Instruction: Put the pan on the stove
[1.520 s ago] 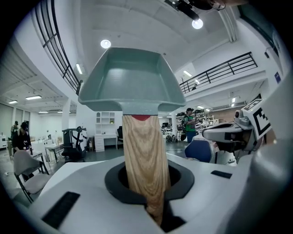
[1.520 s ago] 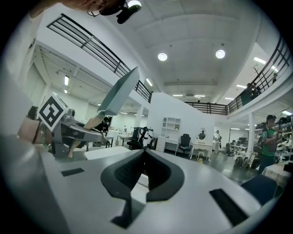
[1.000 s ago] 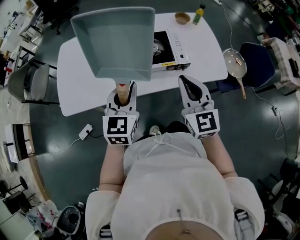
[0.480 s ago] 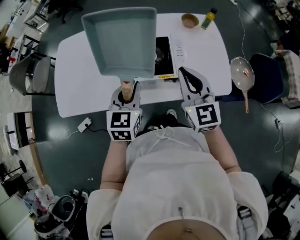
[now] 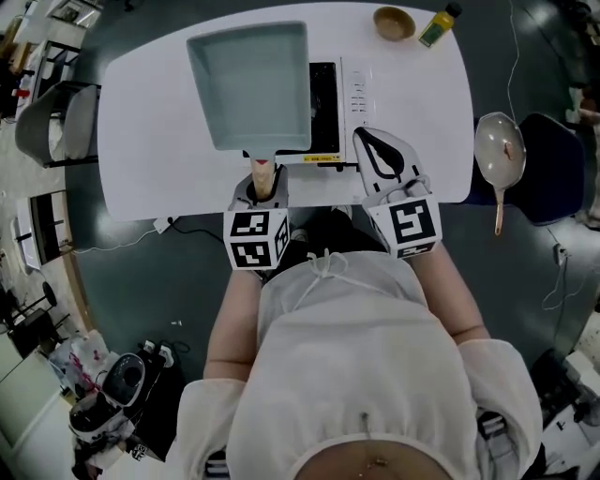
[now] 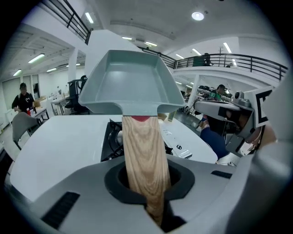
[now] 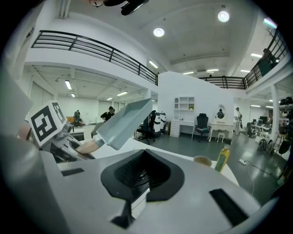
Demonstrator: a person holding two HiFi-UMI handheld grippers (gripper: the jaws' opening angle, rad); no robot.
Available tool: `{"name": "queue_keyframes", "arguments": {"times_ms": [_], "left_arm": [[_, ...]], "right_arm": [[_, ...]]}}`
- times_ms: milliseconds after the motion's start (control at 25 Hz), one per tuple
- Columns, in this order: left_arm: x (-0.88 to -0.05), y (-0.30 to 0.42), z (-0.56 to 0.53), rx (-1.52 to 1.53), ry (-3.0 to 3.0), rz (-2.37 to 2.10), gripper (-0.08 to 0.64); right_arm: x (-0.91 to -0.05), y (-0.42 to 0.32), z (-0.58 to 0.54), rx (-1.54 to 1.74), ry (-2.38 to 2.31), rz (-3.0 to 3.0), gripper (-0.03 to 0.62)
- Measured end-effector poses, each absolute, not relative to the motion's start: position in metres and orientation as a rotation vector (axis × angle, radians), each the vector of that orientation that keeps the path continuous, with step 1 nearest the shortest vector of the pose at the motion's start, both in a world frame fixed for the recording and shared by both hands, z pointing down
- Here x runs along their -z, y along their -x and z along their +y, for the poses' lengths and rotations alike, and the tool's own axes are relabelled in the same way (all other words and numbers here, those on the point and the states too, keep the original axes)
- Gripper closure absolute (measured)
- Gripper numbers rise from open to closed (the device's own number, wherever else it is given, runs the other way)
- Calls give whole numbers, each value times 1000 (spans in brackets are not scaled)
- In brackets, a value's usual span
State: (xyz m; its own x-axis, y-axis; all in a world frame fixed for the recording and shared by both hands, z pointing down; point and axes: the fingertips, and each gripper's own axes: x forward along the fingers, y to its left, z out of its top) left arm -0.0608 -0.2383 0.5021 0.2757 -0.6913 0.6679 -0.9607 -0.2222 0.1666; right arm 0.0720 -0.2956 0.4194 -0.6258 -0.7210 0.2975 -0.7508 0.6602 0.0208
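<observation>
While the pan hangs in the air over the stove, the job is only part done: it's lifted and brought above the burner area, but not yet set down. In the left gripper view there's a clear gap under the pan w/ the black burner grate showing below it, and the pan tips up at its far edge. What's left, I'd judge: lower it, level it onto the grate, let go.

The left gripper is clamped tight on the pan's handle; the handle runs straight out from between its jaws. The right gripper is closed w/ nothing in it, hovering just right of the handle, over the near edge of the surface.

Materials etc.: the pan is rectangular, blue-grey, matt, w/ low flared walls and a flat floor, prob. coated metal. Its handle is pale wood w/ plain grain, a red collar where it meets the body. The stove is a flat white tabletop unit, black recess for the burner, control panel on its right side. The surface is smooth white w/ rounded corners. At its far end sit a small brown bowl and a yellow bottle, well apart from the stove.
</observation>
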Motion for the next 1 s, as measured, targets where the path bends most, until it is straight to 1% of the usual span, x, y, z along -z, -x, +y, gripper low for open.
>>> {"name": "queue_keyframes", "arguments": {"times_ms": [320,840,1000], "left_arm": [[-556,50,-242,-715,-1808,-1406,506],[-589,39,-234,-778,-1599,-1268,505],[-594,44,-231,-852,-1586,-1265,505]], "right_arm": [[-452,-74,-315,-228,-1081,-2602,588],[-480,-72,-329,-350,-1000,-2602,587],[-483,-77,-336,-381,-1023,-2596,587]]}}
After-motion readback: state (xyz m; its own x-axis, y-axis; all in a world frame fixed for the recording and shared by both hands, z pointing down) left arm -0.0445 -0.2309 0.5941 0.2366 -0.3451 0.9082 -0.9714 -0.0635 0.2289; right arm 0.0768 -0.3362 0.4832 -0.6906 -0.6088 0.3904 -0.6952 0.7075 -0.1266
